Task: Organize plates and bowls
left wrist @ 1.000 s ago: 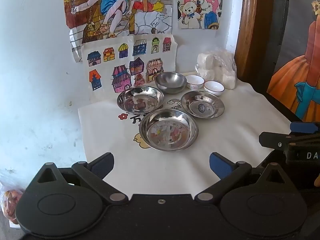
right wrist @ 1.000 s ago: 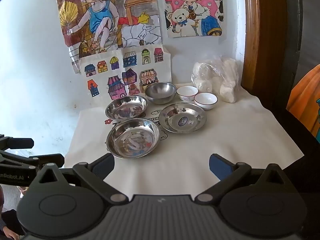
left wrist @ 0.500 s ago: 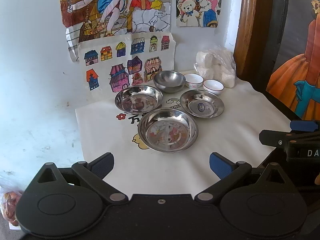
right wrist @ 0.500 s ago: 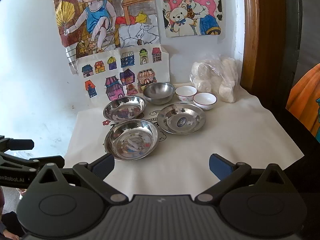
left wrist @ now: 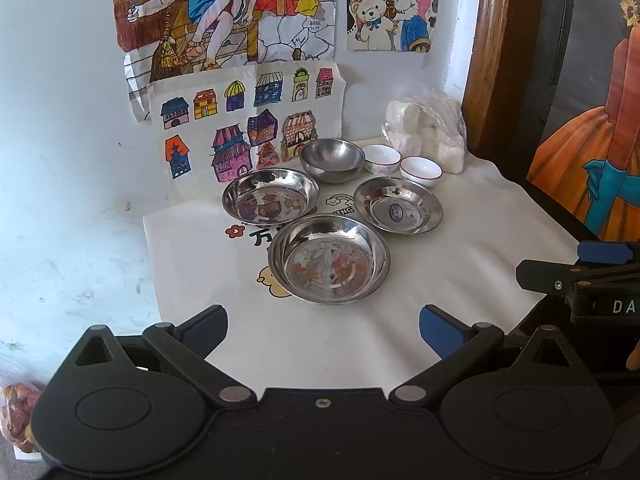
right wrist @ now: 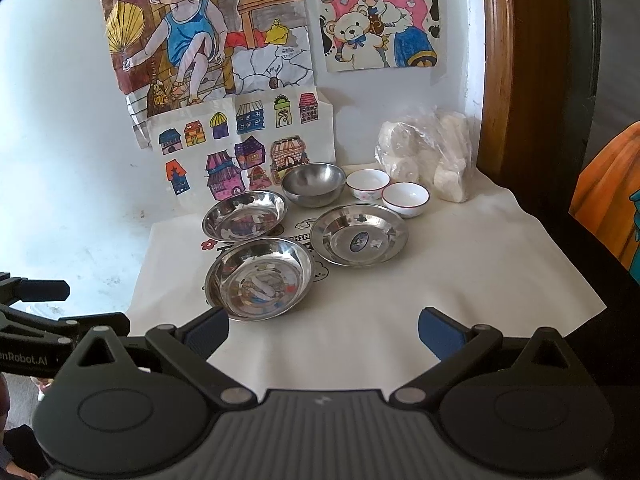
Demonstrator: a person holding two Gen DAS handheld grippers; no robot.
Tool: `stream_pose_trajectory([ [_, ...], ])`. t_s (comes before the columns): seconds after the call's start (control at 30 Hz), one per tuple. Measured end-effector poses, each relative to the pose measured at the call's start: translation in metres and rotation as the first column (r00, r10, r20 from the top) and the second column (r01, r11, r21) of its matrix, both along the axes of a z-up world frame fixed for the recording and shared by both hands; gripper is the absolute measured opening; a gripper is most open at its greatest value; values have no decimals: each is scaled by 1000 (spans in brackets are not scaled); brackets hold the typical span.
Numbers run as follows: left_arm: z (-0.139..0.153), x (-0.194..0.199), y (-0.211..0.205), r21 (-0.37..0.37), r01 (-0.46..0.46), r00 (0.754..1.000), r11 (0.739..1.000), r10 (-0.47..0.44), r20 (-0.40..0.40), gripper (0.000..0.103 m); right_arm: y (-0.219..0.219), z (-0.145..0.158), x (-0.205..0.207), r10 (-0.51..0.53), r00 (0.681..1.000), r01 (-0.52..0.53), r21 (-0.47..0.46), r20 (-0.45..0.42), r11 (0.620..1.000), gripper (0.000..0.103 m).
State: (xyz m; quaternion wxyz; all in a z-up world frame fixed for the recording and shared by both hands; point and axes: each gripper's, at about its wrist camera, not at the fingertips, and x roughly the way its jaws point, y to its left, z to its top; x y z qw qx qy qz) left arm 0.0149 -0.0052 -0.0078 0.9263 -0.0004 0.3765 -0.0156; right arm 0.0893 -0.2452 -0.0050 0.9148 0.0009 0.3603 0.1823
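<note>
Three shiny, round stainless-steel plates (left wrist: 330, 259) sit clustered mid-surface on a white cloth (left wrist: 472, 256) printed with cartoon motifs, the one at 3 o'clock (left wrist: 398, 205) bearing a small blue sticker whose writing is too small to read. Behind them, at 12 o'clock, stand a deeper brushed-steel bowl (left wrist: 331, 159) and two glossy white ceramic bowls (left wrist: 421, 171), one seemingly floral. The left hand-held gripper (left wrist: 323, 330) and right hand-held gripper (right wrist: 323, 331) hover released, empty; the left's side reads "nRobot.AI".

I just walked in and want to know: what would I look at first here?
Probably the three shiny steel plates clustered mid-cloth, with a steel bowl and two small white bowls behind them. Above them, bright crayon drawings cover the wall.
</note>
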Motion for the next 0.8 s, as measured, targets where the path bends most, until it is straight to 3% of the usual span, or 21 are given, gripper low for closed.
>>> stream_pose_trajectory([
  [0.8,-2,-2,-3,-1,3,1000,1000,-3,3,102,-3,-1,-1,-10,1000,10,3,-1,1000,103],
])
